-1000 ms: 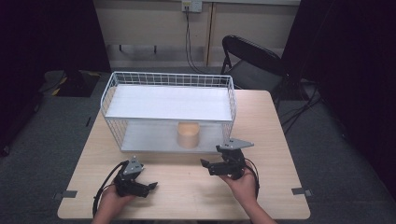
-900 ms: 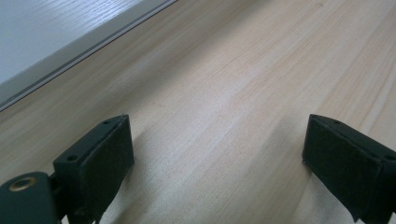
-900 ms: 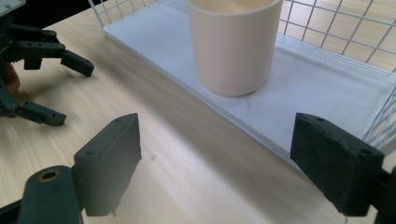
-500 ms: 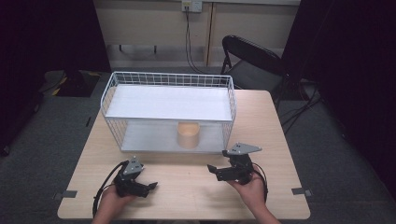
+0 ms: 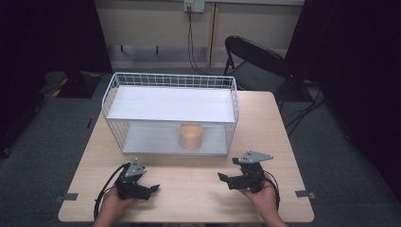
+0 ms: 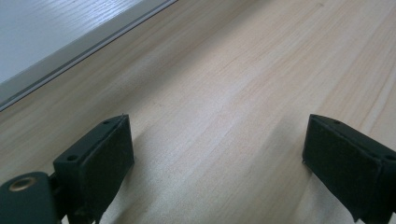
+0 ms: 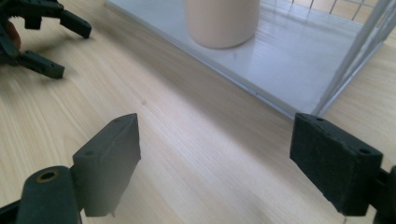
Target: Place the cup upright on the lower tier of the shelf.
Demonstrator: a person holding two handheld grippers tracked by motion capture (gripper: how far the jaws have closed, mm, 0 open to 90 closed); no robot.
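Observation:
A tan cup [image 5: 190, 136] stands upright on the white lower board of a wire shelf basket [image 5: 109, 97] at mid table. In the right gripper view the cup [image 7: 222, 21] sits ahead on the board [image 7: 289, 60], beyond my open right gripper [image 7: 215, 154]. From the high view, my right gripper [image 5: 224, 180] rests on the table in front of the basket, right of centre, jaws wide and bare. My left gripper [image 5: 152, 190] lies near the front left, open, holding nothing. Its own view shows the left gripper [image 6: 215, 154] open over bare wood.
The basket's white upper shelf [image 5: 170, 104] covers most of its inside; wire walls [image 7: 355, 56] close its right side. The board's edge [image 6: 46, 28] lies ahead of the left gripper. A black folding chair [image 5: 255, 61] stands behind the table. Tape marks [image 5: 302, 193] sit near the front corners.
My right gripper has drawn back from the basket, toward the front edge and slightly right. The left gripper has stayed put. The cup has not moved.

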